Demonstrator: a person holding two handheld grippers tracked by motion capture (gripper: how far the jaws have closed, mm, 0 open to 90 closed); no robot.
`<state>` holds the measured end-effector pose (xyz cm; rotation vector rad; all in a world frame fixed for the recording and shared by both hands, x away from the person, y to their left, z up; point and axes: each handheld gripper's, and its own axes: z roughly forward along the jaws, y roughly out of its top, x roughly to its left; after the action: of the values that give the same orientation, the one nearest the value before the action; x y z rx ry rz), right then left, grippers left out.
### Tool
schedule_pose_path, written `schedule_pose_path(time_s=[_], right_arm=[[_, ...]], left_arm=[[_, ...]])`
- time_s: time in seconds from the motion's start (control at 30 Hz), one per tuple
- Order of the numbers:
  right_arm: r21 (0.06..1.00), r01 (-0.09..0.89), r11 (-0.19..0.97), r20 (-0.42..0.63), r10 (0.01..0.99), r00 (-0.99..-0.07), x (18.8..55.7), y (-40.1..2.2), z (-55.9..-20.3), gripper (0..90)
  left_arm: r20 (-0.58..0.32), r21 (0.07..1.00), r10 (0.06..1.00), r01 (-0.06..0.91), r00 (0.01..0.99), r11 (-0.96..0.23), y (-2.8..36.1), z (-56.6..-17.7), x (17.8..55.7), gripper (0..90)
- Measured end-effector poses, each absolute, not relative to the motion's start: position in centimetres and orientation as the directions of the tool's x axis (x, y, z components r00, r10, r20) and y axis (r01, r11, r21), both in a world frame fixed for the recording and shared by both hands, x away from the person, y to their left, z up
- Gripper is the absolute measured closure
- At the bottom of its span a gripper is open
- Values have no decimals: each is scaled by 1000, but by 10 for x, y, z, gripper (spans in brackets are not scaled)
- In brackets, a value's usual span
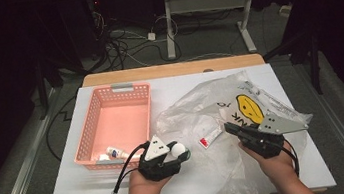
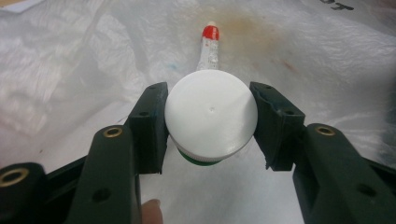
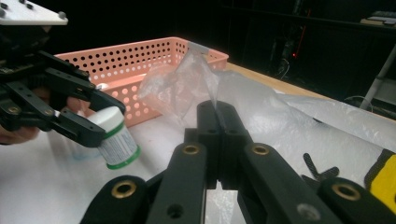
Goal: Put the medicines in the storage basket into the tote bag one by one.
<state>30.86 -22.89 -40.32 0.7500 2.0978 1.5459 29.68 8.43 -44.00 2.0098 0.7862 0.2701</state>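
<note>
My left gripper (image 1: 181,153) is shut on a small white-capped bottle (image 1: 179,149) with a green band, just right of the pink basket's near corner. In the left gripper view both pads press the sides of the bottle's round cap (image 2: 210,116). In the right gripper view the bottle (image 3: 116,140) hangs tilted in the left gripper (image 3: 105,122) above the white table. My right gripper (image 1: 228,128) is shut on a fold of the clear plastic bag (image 1: 201,108), and the pinched film (image 3: 205,79) rises from its closed tips (image 3: 217,108).
The pink basket (image 1: 86,133) stands at the left with small items (image 1: 113,153) at its near end. A red-capped tube (image 2: 210,35) lies on the bag past the bottle. The bag's yellow printed face (image 1: 249,107) is at the right. The table's wooden far edge (image 1: 171,70) borders a dark floor with cables.
</note>
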Motion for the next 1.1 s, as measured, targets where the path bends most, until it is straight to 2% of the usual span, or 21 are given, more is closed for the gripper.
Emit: schedule_pose_path(time_s=[0.6, 1.1], right_arm=[[961, 173, 216, -15, 666, -746, 317, -237, -402, 900], [973, 156, 171, 0, 673, -740, 317, -245, -393, 900]], left_arm=[[-123, 853, 563, 377, 817, -361, 16, -438, 328, 482], [-100, 834, 550, 371, 829, -409, -40, -457, 350, 481]])
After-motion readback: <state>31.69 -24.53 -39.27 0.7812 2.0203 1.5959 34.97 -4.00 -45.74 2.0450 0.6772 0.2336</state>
